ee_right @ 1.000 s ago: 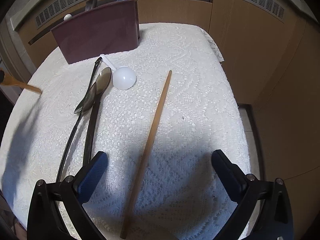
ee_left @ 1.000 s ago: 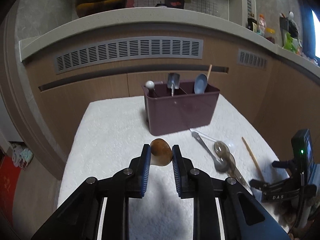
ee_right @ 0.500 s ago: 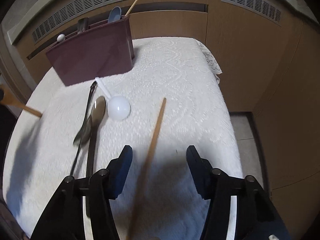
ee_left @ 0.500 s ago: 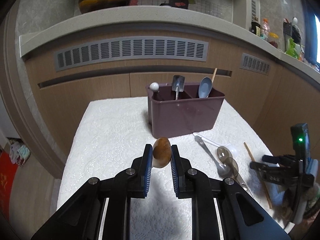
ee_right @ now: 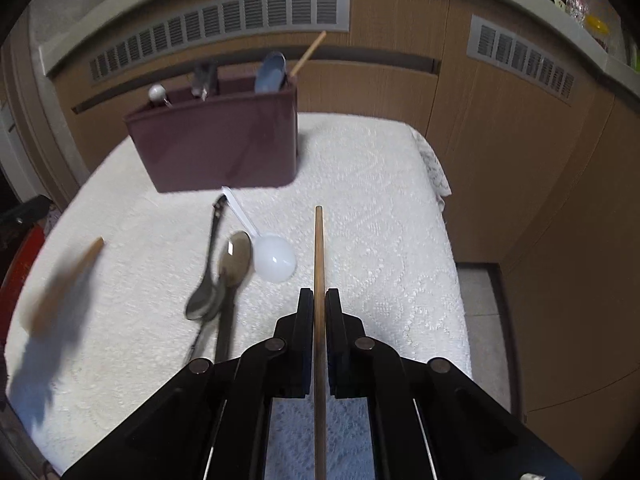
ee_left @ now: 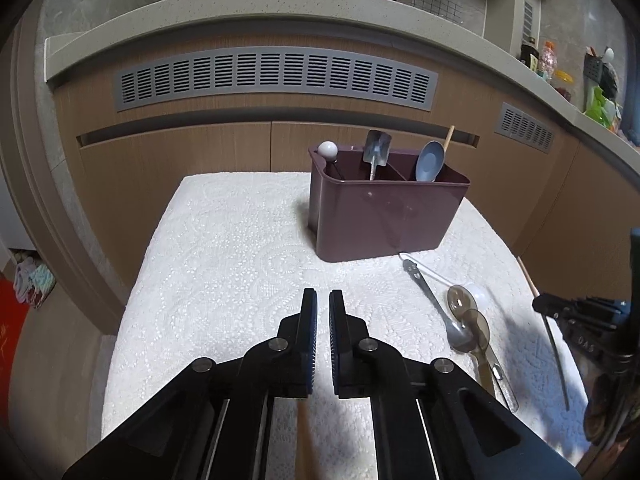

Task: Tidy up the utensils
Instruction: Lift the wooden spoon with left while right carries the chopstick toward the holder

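A maroon utensil caddy (ee_left: 384, 216) stands on the white lace cloth (ee_left: 224, 264), with several utensils upright in it; it also shows in the right wrist view (ee_right: 220, 148). My right gripper (ee_right: 316, 300) is shut on a wooden chopstick (ee_right: 319, 248) that points forward above the cloth. My left gripper (ee_left: 322, 304) is shut on a wooden spoon handle (ee_left: 304, 436) that hangs below the fingers; the spoon shows blurred in the right wrist view (ee_right: 68, 280). A metal spoon (ee_left: 440, 312), a brown translucent spoon (ee_left: 476, 332) and a white plastic spoon (ee_right: 272, 258) lie in front of the caddy.
Wooden cabinets with grey vents (ee_left: 276, 80) and a countertop (ee_left: 280, 4) stand behind the table. The cloth's right edge (ee_right: 436, 176) drops to the floor. The right gripper's body (ee_left: 588, 320) shows at the right of the left wrist view.
My right gripper closed on the chopstick and lifted it. My left gripper turned the wooden spoon so its bowl left view and the handle hangs below; both views rose.
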`<state>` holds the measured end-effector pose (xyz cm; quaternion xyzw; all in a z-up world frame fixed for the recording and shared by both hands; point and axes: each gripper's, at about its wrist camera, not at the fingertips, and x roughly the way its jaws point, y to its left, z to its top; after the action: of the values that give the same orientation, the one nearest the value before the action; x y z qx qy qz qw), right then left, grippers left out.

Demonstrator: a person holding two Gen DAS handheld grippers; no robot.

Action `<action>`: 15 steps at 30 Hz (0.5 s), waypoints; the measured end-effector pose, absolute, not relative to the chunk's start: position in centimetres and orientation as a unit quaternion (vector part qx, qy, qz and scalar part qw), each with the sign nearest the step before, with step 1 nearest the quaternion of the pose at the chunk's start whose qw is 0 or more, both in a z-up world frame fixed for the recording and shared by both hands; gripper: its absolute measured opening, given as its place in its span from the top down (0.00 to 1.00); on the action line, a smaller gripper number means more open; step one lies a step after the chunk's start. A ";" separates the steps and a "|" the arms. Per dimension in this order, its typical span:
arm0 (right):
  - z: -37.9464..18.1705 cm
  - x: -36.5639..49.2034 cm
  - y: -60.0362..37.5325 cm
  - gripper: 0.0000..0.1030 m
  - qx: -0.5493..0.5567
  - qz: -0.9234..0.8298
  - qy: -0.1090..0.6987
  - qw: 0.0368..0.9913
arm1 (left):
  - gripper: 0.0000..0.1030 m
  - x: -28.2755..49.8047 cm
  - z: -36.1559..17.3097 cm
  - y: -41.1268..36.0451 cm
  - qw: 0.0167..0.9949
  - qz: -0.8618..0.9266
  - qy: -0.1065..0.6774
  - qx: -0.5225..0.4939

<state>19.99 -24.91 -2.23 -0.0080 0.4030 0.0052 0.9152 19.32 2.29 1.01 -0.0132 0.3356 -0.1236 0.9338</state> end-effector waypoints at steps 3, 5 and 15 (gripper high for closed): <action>-1.6 19.6 -24.9 0.95 -0.001 0.013 0.396 0.918 | 0.95 18.9 1.4 2.8 0.934 -0.123 0.334 -0.015; -1.5 19.5 -25.0 0.95 0.002 0.015 0.397 0.918 | 0.94 18.7 1.4 3.5 0.931 -0.122 0.343 -0.015; -3.3 19.0 -26.0 0.95 0.022 0.009 0.412 0.911 | 0.72 12.4 -3.3 5.0 0.896 -0.137 0.423 -0.010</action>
<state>19.03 -26.01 -3.27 0.0223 0.4125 0.0093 0.9106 12.41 4.97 -3.34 -0.0103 0.4227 -0.1371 0.8958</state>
